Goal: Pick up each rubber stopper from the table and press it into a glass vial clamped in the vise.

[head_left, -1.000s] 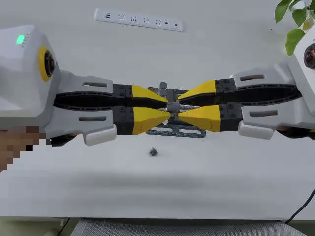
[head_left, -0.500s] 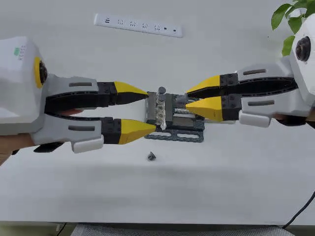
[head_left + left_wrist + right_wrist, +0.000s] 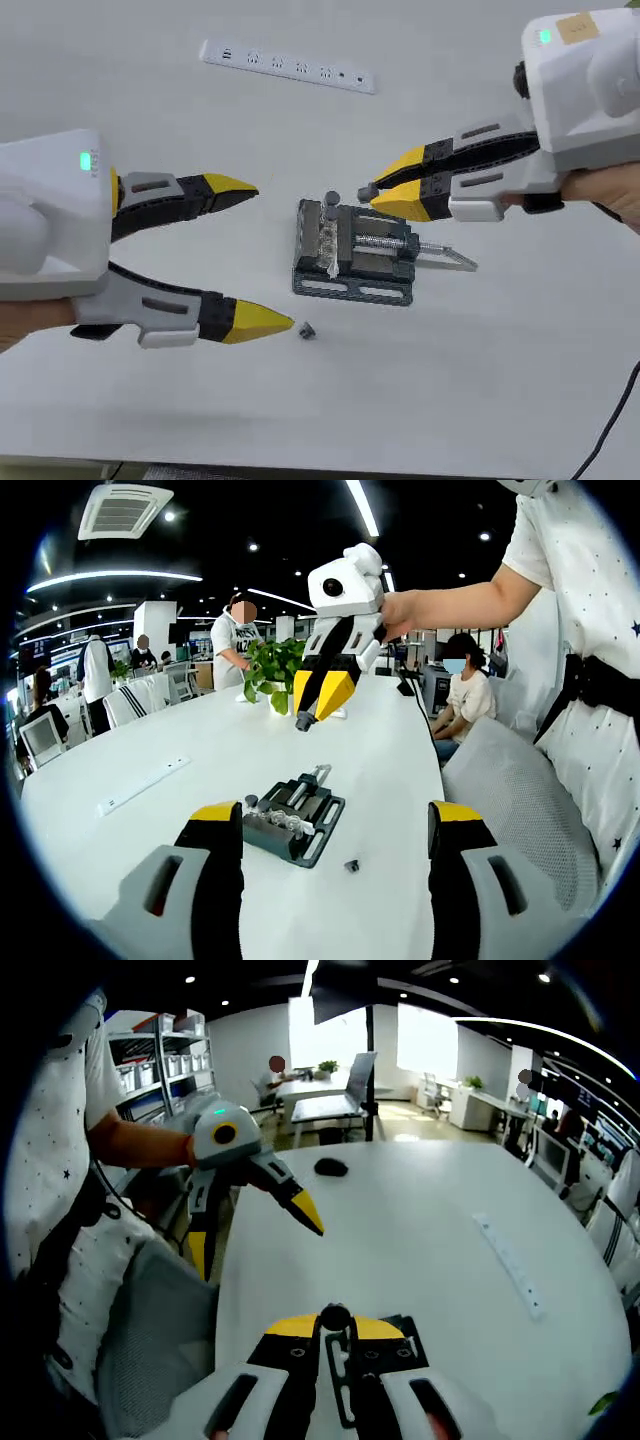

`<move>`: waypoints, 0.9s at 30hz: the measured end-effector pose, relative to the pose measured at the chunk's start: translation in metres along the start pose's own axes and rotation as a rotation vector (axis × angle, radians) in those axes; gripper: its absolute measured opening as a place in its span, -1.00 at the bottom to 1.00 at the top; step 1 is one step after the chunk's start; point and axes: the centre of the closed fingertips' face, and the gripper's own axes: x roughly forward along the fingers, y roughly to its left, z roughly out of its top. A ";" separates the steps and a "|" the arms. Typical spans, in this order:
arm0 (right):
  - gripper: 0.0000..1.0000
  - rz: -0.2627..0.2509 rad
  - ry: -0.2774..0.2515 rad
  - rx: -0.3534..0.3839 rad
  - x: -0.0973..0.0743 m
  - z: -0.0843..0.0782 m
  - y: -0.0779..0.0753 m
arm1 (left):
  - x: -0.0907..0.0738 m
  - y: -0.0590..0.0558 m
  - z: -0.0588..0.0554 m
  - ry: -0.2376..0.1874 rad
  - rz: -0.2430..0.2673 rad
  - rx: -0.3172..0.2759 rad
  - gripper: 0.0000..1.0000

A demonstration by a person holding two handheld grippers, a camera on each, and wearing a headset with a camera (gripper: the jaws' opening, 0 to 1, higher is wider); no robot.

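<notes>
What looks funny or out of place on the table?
Nothing is spilled or broken. One small grey stopper lies alone on the table, in front of the vise, close to the lower tip of the open left gripper. It is probably just waiting to be picked up.

the head view is bright and evenly lit, the white surface nearly washed out, with only soft, faint shadows beside the vise. both gripper views bend strongly at the edges; ceiling strip lights glare overhead, a far window blows out white, and the near fingers look soft.
</notes>
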 end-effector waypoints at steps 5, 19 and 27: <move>-0.88 0.012 0.111 -0.009 0.015 -0.010 -0.012 | 0.003 0.003 -0.015 0.036 0.017 0.000 0.69; -0.88 0.058 0.352 -0.036 0.060 -0.050 -0.029 | 0.008 0.008 -0.043 0.076 0.052 -0.011 0.98; -0.89 0.057 0.436 -0.053 0.078 -0.065 -0.039 | 0.010 0.008 -0.042 0.068 0.056 -0.015 0.98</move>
